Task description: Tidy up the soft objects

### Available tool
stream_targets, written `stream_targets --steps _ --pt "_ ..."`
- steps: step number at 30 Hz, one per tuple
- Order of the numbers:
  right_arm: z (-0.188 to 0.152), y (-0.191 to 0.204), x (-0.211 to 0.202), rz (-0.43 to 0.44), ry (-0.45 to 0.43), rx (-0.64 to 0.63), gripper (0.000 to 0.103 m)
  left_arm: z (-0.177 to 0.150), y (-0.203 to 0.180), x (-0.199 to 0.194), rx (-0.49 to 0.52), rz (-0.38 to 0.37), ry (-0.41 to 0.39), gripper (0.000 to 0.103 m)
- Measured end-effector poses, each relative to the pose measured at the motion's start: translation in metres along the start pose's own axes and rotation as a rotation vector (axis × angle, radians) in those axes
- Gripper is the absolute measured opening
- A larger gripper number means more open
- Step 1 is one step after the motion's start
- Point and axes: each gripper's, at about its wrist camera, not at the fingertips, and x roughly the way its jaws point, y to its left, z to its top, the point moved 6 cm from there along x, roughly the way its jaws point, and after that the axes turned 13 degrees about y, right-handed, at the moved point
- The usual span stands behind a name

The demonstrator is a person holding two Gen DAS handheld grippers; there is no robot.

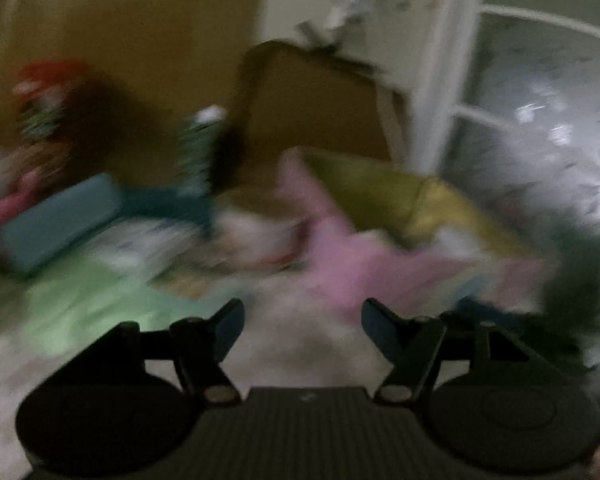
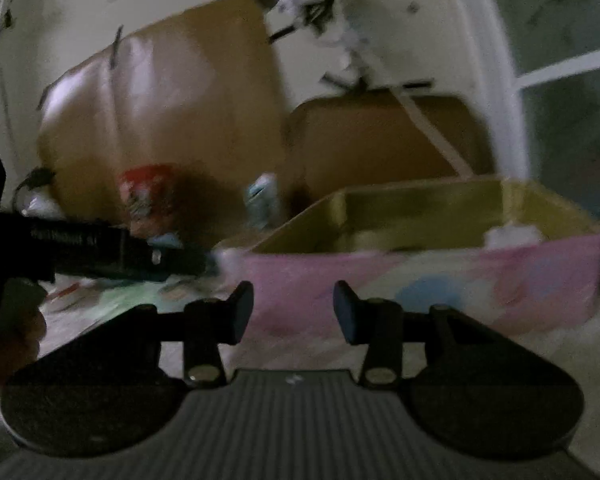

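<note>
Two hand-held grippers hang over a patterned play mat (image 1: 80,300) in a dim room, both views smeared by motion blur. The left gripper (image 1: 303,314) has its fingers parted with nothing between them. The right gripper (image 2: 294,304) also shows a clear gap and holds nothing.

Ahead of the right gripper sits a pink storage box (image 2: 440,280) with a yellow-green lining, open at the top. A pale item lies inside near its far right corner, too blurred to name. In the left wrist view the same box (image 1: 380,256) appears tilted in the fisheye, right of centre.

The soft things lie to the left on the mat: a blue cushion-like block (image 1: 56,224), something pink beyond it, and a red-topped plush toy (image 1: 48,92) against a brown cardboard sheet (image 1: 148,40). A second cardboard box (image 2: 380,136) stands behind the pink one.

Judging by the empty fingers, this looks like a reach between placements. The next move likely calls for a wide opening brought onto the blue block, then a carry over the box's rim.
</note>
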Motion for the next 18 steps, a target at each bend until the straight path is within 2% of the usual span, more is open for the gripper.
stream_targets --steps 5,9,12,15,16,18 --pt "-0.005 0.032 0.024 0.063 0.087 -0.014 0.047 -0.022 0.048 -0.006 -0.032 0.177 0.042 0.067" --pt "-0.008 0.061 0.038 0.097 0.131 -0.064 0.047 -0.029 0.074 -0.014 -0.015 0.268 0.047 0.068" --pt "-0.012 0.079 0.049 0.097 0.163 -0.105 0.047 -0.03 0.1 -0.024 -0.069 0.287 0.046 0.068" --pt "-0.01 0.09 0.064 0.125 0.205 -0.119 0.047 -0.029 0.128 -0.031 -0.114 0.367 0.024 0.068" --pt "-0.006 0.094 0.07 0.133 0.214 -0.118 0.047 -0.029 0.136 -0.034 -0.141 0.363 0.015 0.068" --pt "0.004 0.101 0.082 0.143 0.227 -0.11 0.047 -0.031 0.146 -0.038 -0.209 0.286 0.007 0.068"
